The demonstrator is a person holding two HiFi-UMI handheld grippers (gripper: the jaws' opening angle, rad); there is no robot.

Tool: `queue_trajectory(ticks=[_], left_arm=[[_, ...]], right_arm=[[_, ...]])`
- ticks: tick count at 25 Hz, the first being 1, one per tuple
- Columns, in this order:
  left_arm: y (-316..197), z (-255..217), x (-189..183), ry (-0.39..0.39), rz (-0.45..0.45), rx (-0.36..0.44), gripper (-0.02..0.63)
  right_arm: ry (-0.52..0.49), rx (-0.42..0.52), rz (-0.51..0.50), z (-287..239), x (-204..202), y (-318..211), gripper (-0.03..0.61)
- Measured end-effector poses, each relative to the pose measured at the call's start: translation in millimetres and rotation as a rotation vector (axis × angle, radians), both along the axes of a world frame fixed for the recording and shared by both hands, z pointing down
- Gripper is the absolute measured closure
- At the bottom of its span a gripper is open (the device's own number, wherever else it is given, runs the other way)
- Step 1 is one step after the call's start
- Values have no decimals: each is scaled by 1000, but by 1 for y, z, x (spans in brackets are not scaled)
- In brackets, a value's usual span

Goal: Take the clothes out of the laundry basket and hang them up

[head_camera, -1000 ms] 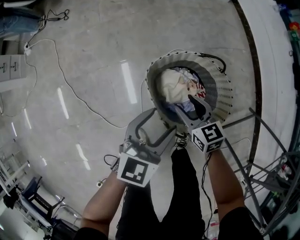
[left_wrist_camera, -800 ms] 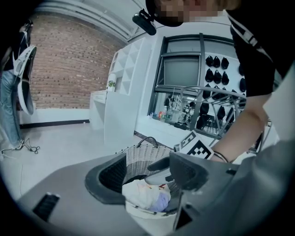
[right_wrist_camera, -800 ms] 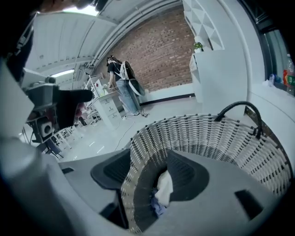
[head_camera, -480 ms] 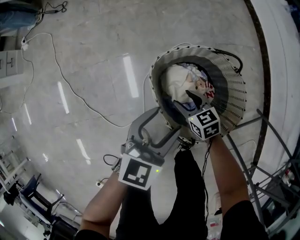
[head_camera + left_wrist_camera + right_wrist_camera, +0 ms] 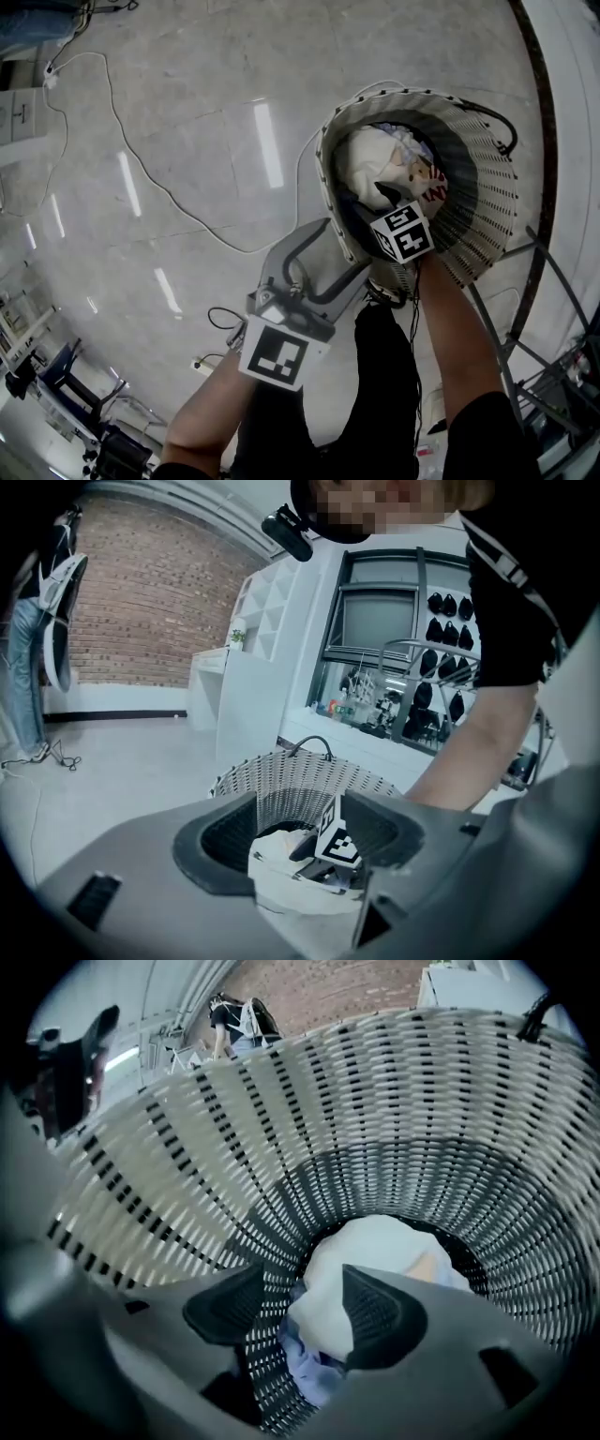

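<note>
A white woven laundry basket (image 5: 483, 202) stands on the floor, seen from above at the upper right. In it lies a crumpled white garment (image 5: 373, 159) beside a red-printed piece (image 5: 429, 186). My right gripper (image 5: 382, 198) reaches down inside the basket, open, just over the clothes. The white garment (image 5: 375, 1251) and a pale blue cloth (image 5: 305, 1368) show beyond the right gripper (image 5: 300, 1312), untouched. My left gripper (image 5: 345, 246) hovers open outside the near rim. Through the left gripper (image 5: 305, 841) I see the basket (image 5: 281, 771) and the right gripper's marker cube (image 5: 339, 836).
A thin cable (image 5: 141, 159) snakes across the pale floor left of the basket. Metal rack legs (image 5: 553, 309) stand close at the right. White shelving (image 5: 262, 658) and a brick wall lie beyond. A person (image 5: 234, 1021) stands far off.
My right gripper has sunk into the basket and tipped steeply downward. The left gripper has come down toward the near rim.
</note>
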State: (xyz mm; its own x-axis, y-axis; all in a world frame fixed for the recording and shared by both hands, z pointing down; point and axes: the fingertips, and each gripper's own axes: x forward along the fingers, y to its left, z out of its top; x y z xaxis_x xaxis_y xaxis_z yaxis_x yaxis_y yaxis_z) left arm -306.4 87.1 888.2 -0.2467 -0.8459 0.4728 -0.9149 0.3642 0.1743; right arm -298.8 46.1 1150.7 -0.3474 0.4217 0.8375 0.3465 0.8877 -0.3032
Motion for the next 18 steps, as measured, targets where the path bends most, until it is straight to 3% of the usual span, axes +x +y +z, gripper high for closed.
queue_trajectory(ticks=[8, 11, 14, 18], left_arm=[[7, 10, -4, 7, -9, -2, 344], [13, 12, -5, 15, -22, -8, 344], [15, 12, -5, 13, -24, -13, 345], [14, 6, -5, 6, -25, -12, 344]], right_arm=[[134, 100, -71, 56, 15, 4, 332], [169, 148, -66, 64, 21, -1, 418], [163, 149, 1, 63, 19, -16, 540], [131, 100, 90, 44, 11, -26, 554]])
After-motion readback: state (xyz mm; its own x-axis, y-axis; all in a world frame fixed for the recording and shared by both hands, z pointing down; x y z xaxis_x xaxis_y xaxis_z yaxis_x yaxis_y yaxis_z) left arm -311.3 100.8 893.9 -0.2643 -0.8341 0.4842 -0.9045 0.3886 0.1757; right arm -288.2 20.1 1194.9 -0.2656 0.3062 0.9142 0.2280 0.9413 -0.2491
